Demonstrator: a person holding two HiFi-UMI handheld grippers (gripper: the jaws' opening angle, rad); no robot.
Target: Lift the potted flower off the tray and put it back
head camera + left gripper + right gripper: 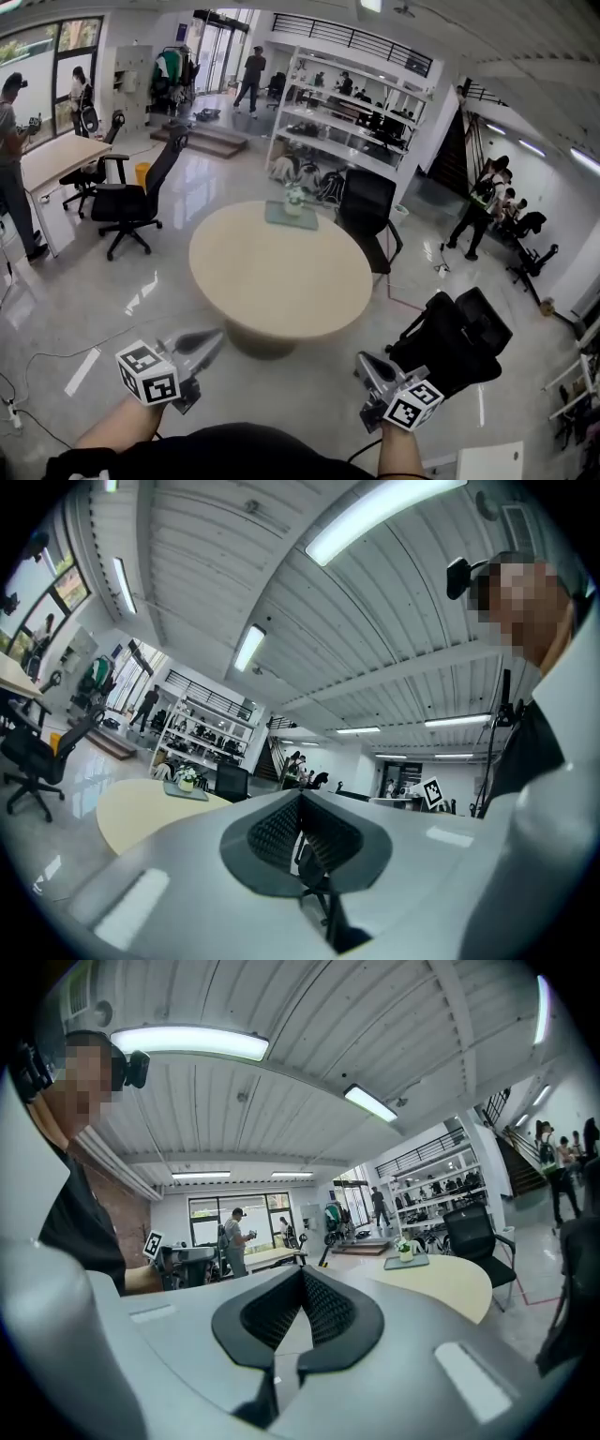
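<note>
Potted flower [294,199]: small, white blooms in a pale pot, standing upright on the tray. Tray [277,221]: flat, grey, set at the far edge of the worktop. Worktop [281,281]: round, beige, bare apart from the tray and pot. Left tool [214,339]: clenched, pads meeting at the tips, nothing between them; held off the worktop's near left edge, well apart from the pot. Right tool [364,362]: clenched likewise, empty; held off the worktop's near right edge, also well apart from the pot. Black office chair [367,208]: just behind the worktop, right of the tray. White shelving [347,122]: beyond the chair. Second black chair [131,197]: at left, on the glossy floor [112,300].
</note>
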